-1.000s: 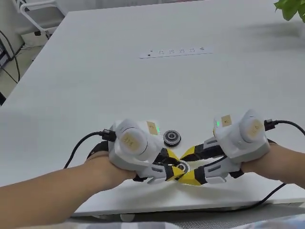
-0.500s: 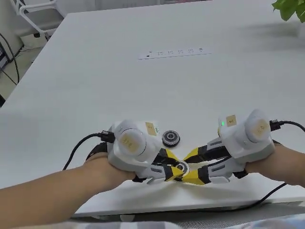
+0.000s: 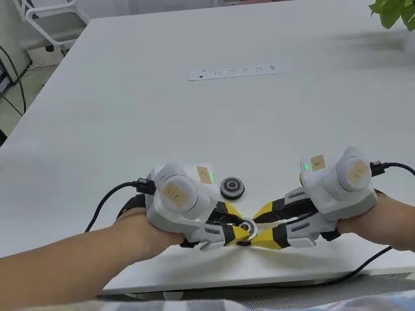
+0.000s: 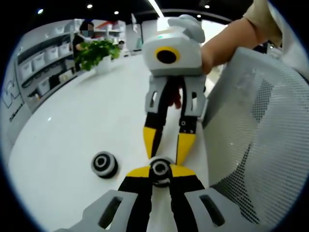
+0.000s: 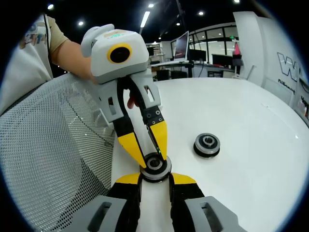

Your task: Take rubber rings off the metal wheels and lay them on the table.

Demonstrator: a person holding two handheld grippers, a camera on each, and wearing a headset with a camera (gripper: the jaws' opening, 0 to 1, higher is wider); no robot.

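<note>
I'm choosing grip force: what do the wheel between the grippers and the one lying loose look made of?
Held wheel: shiny silver hub, likely metal, inside a matte black band, probably rubber. Loose wheel: same look, dull dark outer ring around a glinting centre.

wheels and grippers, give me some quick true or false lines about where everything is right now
1. The left gripper and the right gripper both grip one wheel between them. True.
2. The second wheel stands on its edge. False: it lies flat on the table.
3. A power strip lies farther back on the table. True.
4. The second wheel touches the grippers. False: it lies apart, just beyond them.
</note>
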